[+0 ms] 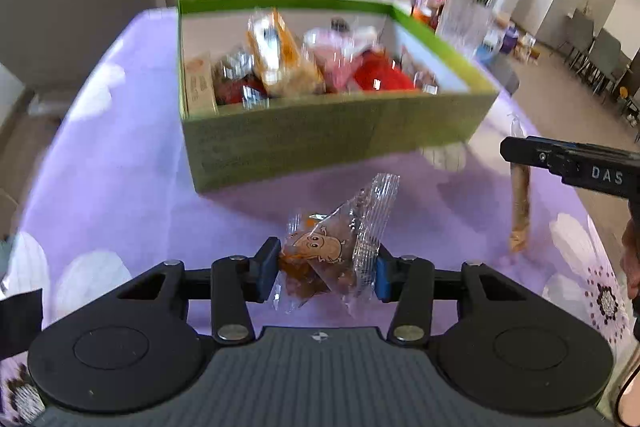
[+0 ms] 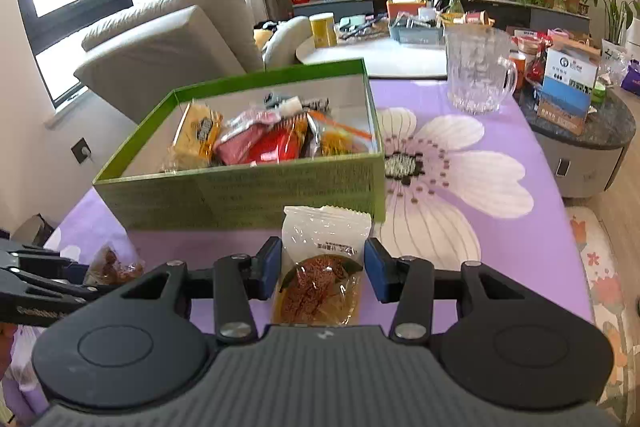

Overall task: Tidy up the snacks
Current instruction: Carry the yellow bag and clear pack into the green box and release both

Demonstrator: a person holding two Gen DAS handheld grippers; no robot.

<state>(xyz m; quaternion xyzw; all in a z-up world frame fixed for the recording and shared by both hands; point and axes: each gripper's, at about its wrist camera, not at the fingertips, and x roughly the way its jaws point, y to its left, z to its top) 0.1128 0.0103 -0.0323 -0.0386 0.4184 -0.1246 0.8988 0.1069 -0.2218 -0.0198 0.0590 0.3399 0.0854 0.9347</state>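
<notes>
Purple cloth with white flower prints covers the table [image 2: 500, 131] under both my tools. On it stands a green box [image 2: 248, 195], open at the top, holding mixed snack packs: a yellow one, a red one, a pink one and others I cannot make out.

Left gripper [image 1: 326, 267]: jaws drawn in and clamped on a clear snack packet [image 1: 332, 247] with a cartoon figure printed on it and brown pieces inside. Both blue pads touch the wrapper. The packet is held above the cloth, in front of the box's near wall. The left view is blurred, so the box contents there are unclear.

Right gripper [image 2: 323, 269]: jaws set narrow around a clear sauce-coloured packet [image 2: 320, 267] with a white label and a reddish-brown filling. The left pad appears to touch the wrapper; a thin gap shows at the right pad, so I cannot tell from this view whether the grip is closed. From the left wrist view, the right gripper's fingers [image 1: 520, 151] have the same packet [image 1: 519, 207] hanging down from them, clear of the cloth, so it is held. It sits just in front of the box's near right corner.

A clear glass pitcher [image 2: 478, 71] stands on the cloth beyond the box, to the right. A beige sofa [image 2: 168, 43] is behind the box to the left.
</notes>
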